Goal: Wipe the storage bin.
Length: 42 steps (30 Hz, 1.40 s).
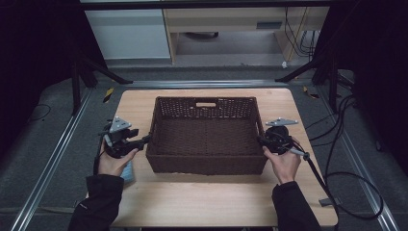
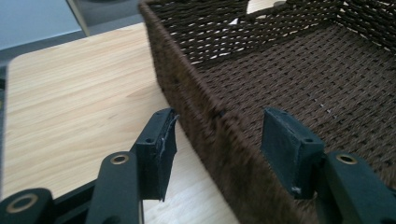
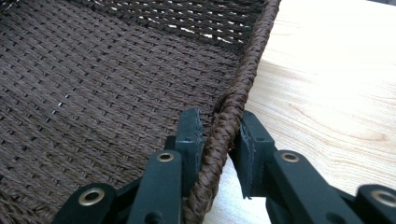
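Observation:
A dark brown woven basket (image 1: 207, 163) with nothing in it stands in the middle of the wooden table (image 1: 207, 202). My left gripper (image 1: 146, 140) is at its left wall. In the left gripper view the basket wall (image 2: 182, 79) runs between the jaws of my left gripper (image 2: 219, 135), which is open, with a gap on each side of the wall. My right gripper (image 1: 261, 140) is at the right wall. In the right gripper view my right gripper (image 3: 219, 128) is shut on the braided rim (image 3: 252, 60), one pad inside the basket and one outside.
A small pale blue object (image 1: 128, 171) lies on the table under the left hand. Black cables (image 1: 346, 144) loop over the floor to the right. Metal rails (image 1: 53, 159) flank the table, and pale furniture (image 1: 130, 33) stands beyond it.

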{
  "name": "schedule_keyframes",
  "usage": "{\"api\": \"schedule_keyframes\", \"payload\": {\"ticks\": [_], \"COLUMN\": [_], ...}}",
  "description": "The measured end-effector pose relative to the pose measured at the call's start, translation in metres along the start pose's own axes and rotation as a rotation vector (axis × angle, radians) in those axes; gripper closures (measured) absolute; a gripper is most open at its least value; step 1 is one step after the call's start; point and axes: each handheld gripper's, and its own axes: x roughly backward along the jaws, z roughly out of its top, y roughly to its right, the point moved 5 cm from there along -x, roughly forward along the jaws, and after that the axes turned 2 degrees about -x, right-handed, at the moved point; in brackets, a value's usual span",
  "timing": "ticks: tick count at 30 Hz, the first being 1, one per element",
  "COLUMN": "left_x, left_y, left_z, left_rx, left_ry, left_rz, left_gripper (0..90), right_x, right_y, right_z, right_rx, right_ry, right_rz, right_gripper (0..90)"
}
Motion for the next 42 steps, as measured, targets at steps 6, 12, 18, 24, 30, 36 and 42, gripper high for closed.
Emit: {"api": "schedule_keyframes", "payload": {"ticks": [6, 12, 18, 24, 30, 36, 42], "left_x": [-0.021, -0.029, -0.030, -0.021, -0.016, -0.013, -0.010], "left_y": [0.004, 0.005, 0.009, 0.019, 0.028, 0.020, 0.005], "left_z": [-0.003, -0.012, -0.019, -0.024, -0.028, -0.020, 0.003], "left_rx": [-0.013, 0.025, 0.024, -0.001, -0.007, 0.030, 0.039], "left_ry": [-0.054, -0.077, -0.087, -0.094, -0.096, -0.064, -0.011], "left_rz": [0.007, -0.037, -0.051, -0.031, -0.024, -0.038, -0.020], "left_gripper": [45.7, 57.1, 61.1, 59.7, 57.5, 49.4, 48.7], "right_x": [0.000, 0.000, 0.004, 0.015, 0.022, 0.021, 0.017], "right_y": [0.001, 0.002, 0.003, 0.003, -0.001, 0.001, 0.003], "right_z": [0.000, 0.000, 0.003, 0.007, 0.002, 0.003, 0.007], "right_rx": [0.001, -0.008, 0.004, 0.025, 0.038, 0.023, 0.024], "right_ry": [0.000, 0.001, 0.013, 0.026, 0.002, 0.007, 0.011], "right_rz": [0.010, 0.014, -0.001, -0.014, -0.002, -0.021, -0.036], "right_gripper": [72.4, 70.0, 60.5, 53.6, 64.5, 75.7, 77.4]}}
